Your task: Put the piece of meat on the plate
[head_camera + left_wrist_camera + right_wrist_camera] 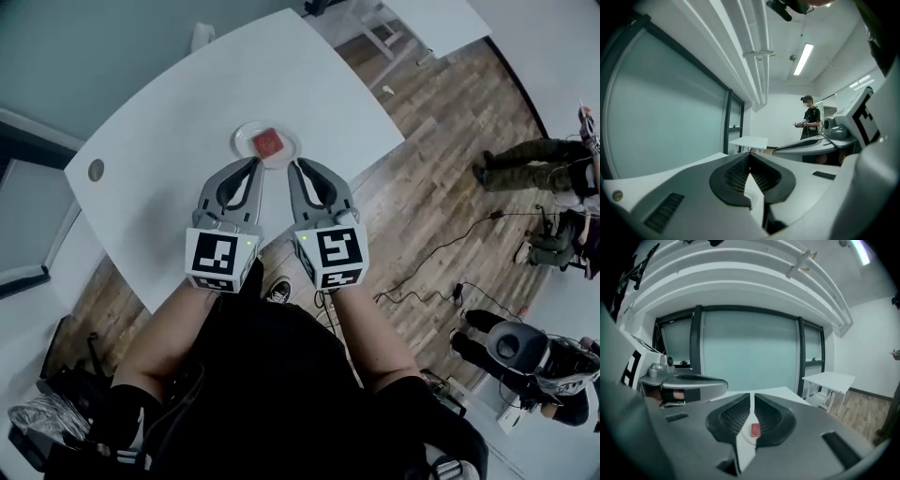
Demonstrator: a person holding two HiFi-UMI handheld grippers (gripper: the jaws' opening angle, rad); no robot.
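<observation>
The red piece of meat (268, 142) lies on the small white plate (246, 137) near the white table's front edge. Both grippers hang side by side above the table's near side, their tips just short of the plate. My left gripper (255, 162) is shut, with its jaw tips meeting in the left gripper view (749, 157) and nothing between them. My right gripper (293, 166) has its jaws drawn nearly together and empty (752, 395). Below the slit between them, the meat (755, 429) shows lying on the plate (746, 442).
The white table (169, 122) has a round cable hole (96, 170) at its left end. Wooden floor with cables (441, 248) lies to the right, where people (534, 159) sit. A second white table (829, 378) stands by the glass wall. A person (811, 123) stands far off.
</observation>
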